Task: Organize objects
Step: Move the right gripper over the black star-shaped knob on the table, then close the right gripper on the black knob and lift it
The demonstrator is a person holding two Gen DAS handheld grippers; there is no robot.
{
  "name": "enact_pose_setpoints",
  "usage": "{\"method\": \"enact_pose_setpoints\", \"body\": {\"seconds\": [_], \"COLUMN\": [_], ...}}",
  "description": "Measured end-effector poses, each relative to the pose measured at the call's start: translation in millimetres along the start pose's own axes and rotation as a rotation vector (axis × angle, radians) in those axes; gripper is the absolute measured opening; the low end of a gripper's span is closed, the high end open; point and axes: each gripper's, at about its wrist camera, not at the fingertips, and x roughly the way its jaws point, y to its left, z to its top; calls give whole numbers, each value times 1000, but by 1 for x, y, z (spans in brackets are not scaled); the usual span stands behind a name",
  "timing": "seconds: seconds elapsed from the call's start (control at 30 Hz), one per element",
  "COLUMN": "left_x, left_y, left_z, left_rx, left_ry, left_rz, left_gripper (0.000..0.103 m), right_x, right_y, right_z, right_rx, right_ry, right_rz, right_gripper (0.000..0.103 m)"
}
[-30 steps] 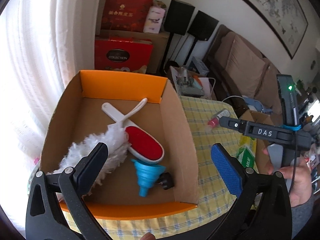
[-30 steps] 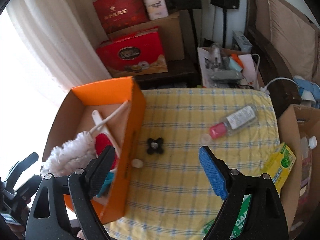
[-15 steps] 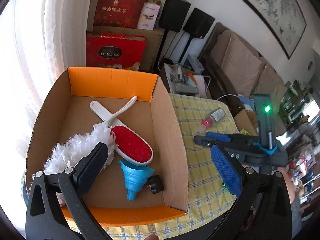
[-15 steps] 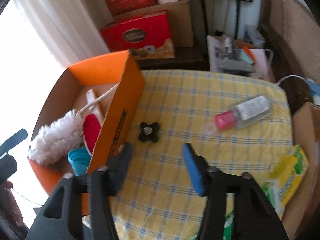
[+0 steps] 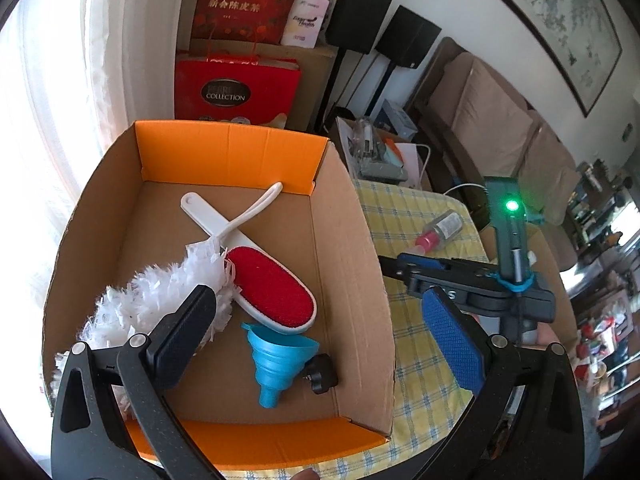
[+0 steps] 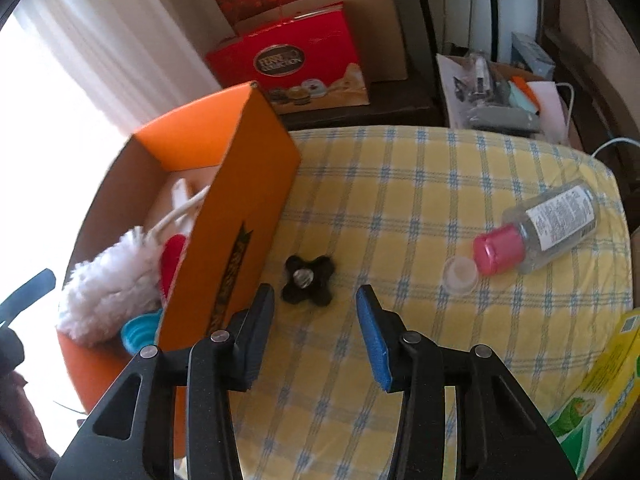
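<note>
Knob next: line up the right claw before you pinch

Knob (image 6: 307,280), black and four-lobed, lies on the yellow checked table (image 6: 400,200) just beside the orange wall of the cardboard box (image 6: 240,208). In the right wrist view your right claw (image 6: 316,312) hangs just short of it, fingers apart with nothing between them; they have just been closing to a narrower gap, and the knob sits a little beyond the tips, roughly centred. To do this well, push forward and down until the lobes sit between the pads, keep the left finger off the box wall, then squeeze across two opposite lobes so it cannot spin out. A clear bottle (image 6: 552,228) with a pink cap lies well apart to the right

In the left wrist view your left claw (image 5: 320,328) stands wide apart and empty over the box, which already holds a white duster (image 5: 160,300), a red lint brush (image 5: 268,292), a blue funnel (image 5: 276,360) and another black knob (image 5: 322,374). The right claw reaches in beside the box; the table knob is hidden here
</note>
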Motion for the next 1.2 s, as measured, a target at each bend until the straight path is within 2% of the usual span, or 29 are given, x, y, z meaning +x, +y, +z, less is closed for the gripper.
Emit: {"method": "enact_pose_setpoints", "body": {"seconds": [0.57,0.67,0.73,0.83,0.93,1.1,1.2], "left_x": [6,6,6,6,7,7,8], "left_y": [-2,-1,-1,-2,-3,-7,-12], "left_z": [3,4,4,3,2,2,2], "left_rx": [0,-1,-5,-4,0,1,6], "left_ry": [7,10,12,11,14,13,15], "left_rz": [3,5,3,0,0,-14,-23], "left_gripper": [103,103,103,103,103,103,103], "right_x": [42,43,44,41,35,20,10], "right_y": [-5,-3,3,7,-2,-27,-39], "right_z": [5,5,5,3,0,-5,-8], "right_rx": [51,31,-12,-52,-39,4,32], "right_ry": [44,36,38,39,48,60,62], "right_rz": [10,-12,-62,-103,-107,-149,-143], "right_gripper": [43,41,34,33,23,22,23]}}
